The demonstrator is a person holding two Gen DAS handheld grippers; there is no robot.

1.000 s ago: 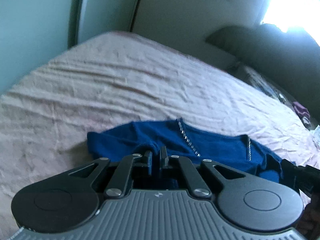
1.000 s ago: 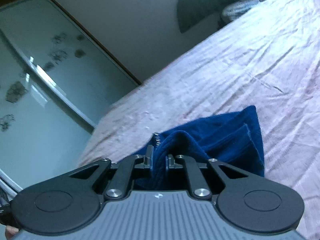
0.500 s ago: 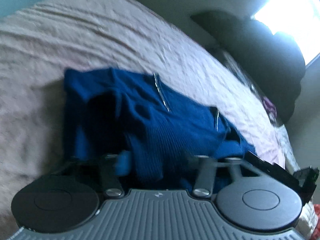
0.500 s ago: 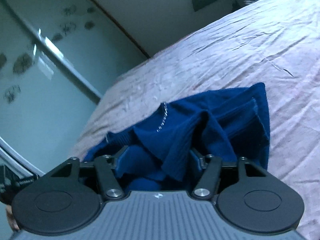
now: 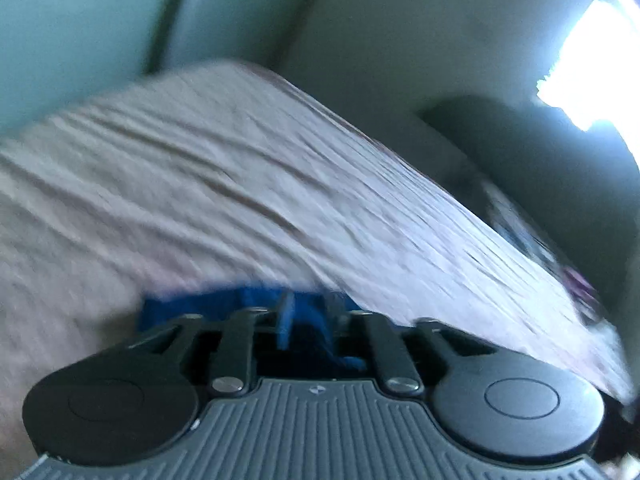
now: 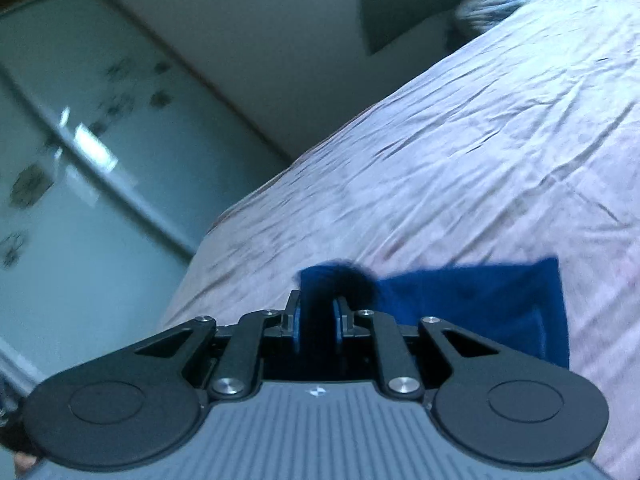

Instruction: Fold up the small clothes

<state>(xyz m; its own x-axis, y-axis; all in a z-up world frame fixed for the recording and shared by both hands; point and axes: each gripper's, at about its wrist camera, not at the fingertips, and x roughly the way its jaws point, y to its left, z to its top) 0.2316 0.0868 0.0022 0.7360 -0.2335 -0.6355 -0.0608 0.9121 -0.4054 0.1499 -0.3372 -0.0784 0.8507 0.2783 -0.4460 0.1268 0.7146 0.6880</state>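
Garment: blue knit top [image 6: 480, 300] lies on the pink bedsheet [image 6: 460, 152].
Right gripper [image 6: 316, 322]: jaws closing on a bunched fold.
Left gripper [image 5: 310, 326]: jaws opening, cloth between them; grip unclear through blur.
Technique: keep both corners level, lay edges flush.

bed sheet [image 6: 460, 152] pink, creased; wardrobe door [image 6: 72, 184] glossy, flower-patterned; window [image 5: 592, 60] bright

My left-hand camera looks forward and down along my left claw [image 5: 308, 320], low and close over the bed [image 5: 200, 200], blurred. My right-hand camera looks along my right claw [image 6: 318, 320], tilted, equally close. Both share the bed and the blue garment [image 6: 480, 304].
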